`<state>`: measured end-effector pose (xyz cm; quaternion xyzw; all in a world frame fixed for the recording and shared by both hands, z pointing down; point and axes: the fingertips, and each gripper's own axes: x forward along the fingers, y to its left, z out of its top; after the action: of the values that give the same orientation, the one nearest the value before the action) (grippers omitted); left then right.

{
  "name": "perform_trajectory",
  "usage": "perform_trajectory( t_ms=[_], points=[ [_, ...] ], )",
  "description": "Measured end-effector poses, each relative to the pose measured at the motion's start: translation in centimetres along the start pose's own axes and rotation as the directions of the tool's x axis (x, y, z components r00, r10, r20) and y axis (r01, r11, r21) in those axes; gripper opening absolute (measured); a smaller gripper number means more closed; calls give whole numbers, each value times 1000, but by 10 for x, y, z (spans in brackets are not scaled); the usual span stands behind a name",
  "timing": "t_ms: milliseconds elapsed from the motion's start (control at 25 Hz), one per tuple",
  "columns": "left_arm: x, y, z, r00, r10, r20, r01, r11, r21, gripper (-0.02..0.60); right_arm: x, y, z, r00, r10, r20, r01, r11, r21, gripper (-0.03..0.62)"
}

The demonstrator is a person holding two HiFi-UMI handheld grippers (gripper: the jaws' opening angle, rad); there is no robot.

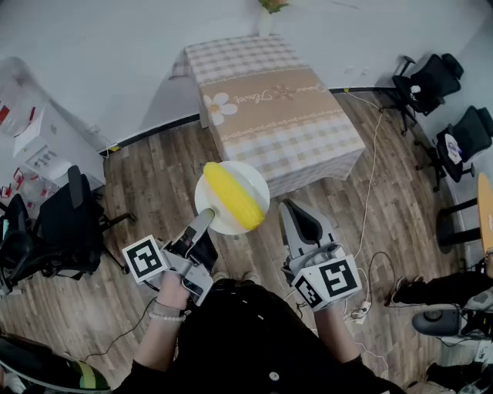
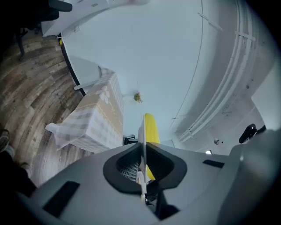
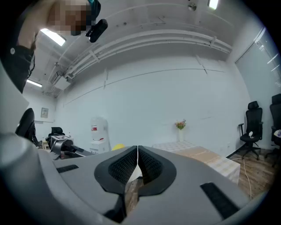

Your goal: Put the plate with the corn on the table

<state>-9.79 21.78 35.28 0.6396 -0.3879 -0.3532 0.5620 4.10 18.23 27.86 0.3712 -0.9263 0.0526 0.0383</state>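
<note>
A white plate [image 1: 246,181] carries a yellow corn cob [image 1: 232,196] and hangs above the wooden floor, short of the table. My left gripper [image 1: 206,219] is shut on the plate's near rim; in the left gripper view the plate [image 2: 142,132] shows edge-on between the jaws, the corn [image 2: 152,127] to its right. My right gripper [image 1: 296,223] is beside the plate on the right, shut with nothing in it [image 3: 137,160]. The table [image 1: 273,115] with a checked beige cloth stands ahead.
Black office chairs stand at the left [image 1: 58,231] and at the far right [image 1: 431,81]. A vase of flowers [image 1: 269,11] sits at the table's far end. Cables [image 1: 370,192] trail over the floor on the right. A water dispenser [image 3: 99,134] stands by the wall.
</note>
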Motion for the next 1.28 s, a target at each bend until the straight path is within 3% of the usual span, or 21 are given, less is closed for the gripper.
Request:
perform_trajectory(
  t_ms=[360,520,640,840,1000,1280],
  points=[
    [2,-1,-3,1000,-7,-2,7,1000,-4,29,0,-5,-4,1000,-2,-14,3,999,33,43],
    [5,-2,-5,1000,-7,-5,7,1000,-6,29,3,-12,-16,998,7,-65,1,991,136,44],
    [7,-4,-9,1000,-8,-8,8,1000,-3,29,8,-17,-29,994,48,-93,-19,956,293,44],
    [10,-4,-16,1000,-16,-7,16,1000,6,29,13,-27,-43,993,95,-70,-45,854,519,48],
    [11,-6,-21,1000,-17,4,17,1000,1,29,17,-29,-50,988,138,-73,-72,816,573,117],
    [19,-9,-38,1000,-24,17,24,1000,5,29,12,-37,-63,978,192,-82,-98,769,632,117]
  ],
)
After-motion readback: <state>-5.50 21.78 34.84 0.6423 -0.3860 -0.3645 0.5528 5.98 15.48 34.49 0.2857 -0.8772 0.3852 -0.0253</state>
